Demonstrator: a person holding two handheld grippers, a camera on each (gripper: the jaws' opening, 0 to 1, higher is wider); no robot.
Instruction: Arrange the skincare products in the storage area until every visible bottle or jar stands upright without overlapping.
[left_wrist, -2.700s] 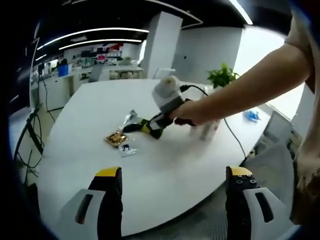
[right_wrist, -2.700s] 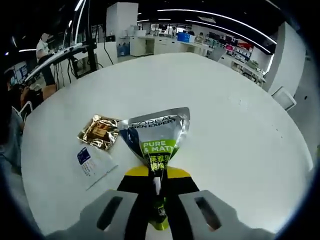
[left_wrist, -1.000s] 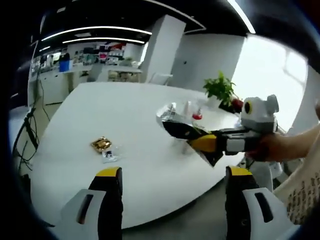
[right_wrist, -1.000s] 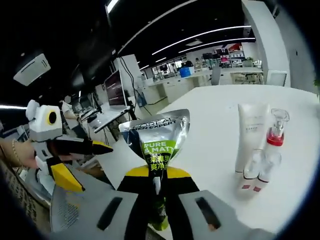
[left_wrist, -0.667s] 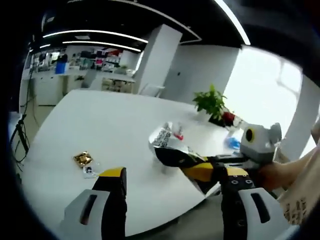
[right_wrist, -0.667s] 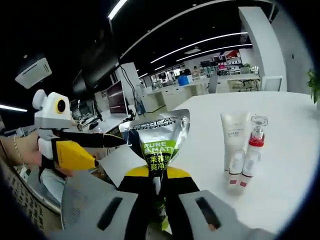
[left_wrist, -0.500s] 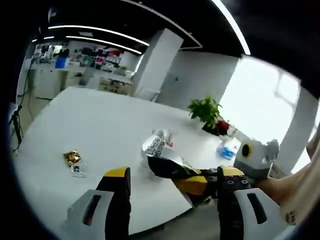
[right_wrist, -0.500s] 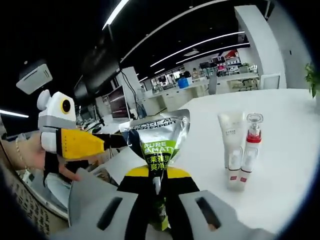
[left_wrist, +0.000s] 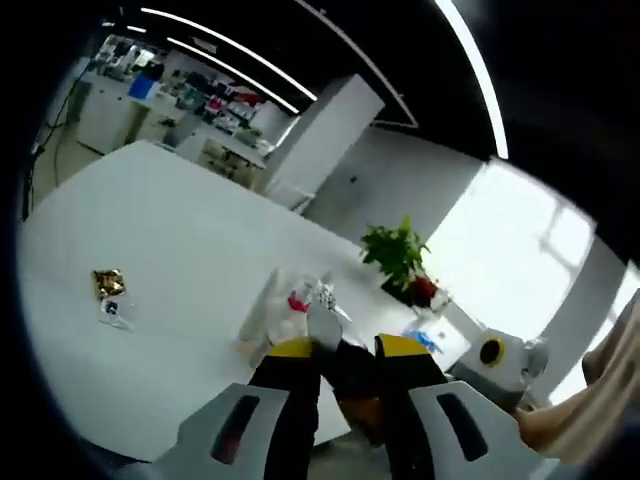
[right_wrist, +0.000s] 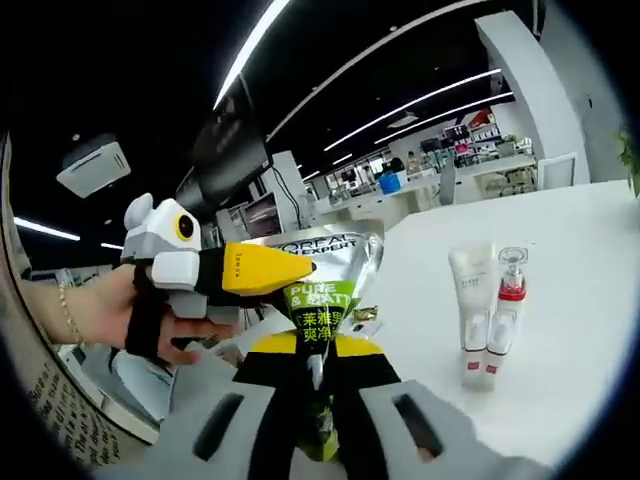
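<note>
In the right gripper view the right gripper is clenched on the lower end of a silver and green tube, held up at centre frame above the white table. The left gripper comes in from the left of that view, its yellow jaw tip meeting the tube's crimped top; a hand holds it. In the left gripper view its jaws stand nearly together at lower centre around something pale and dark, probably that tube's end, though I cannot tell whether they truly pinch it.

At the right of the right gripper view stand 3 upright products in a tight cluster: a white tube, a red-capped bottle and a small vial (others may hide behind).

Risks, as I judge them: a 2-handed transfer in mid-air may drop the tube if 1 side lets go before the other grips firmly. Setting it down near the cluster could topple those 3.
</note>
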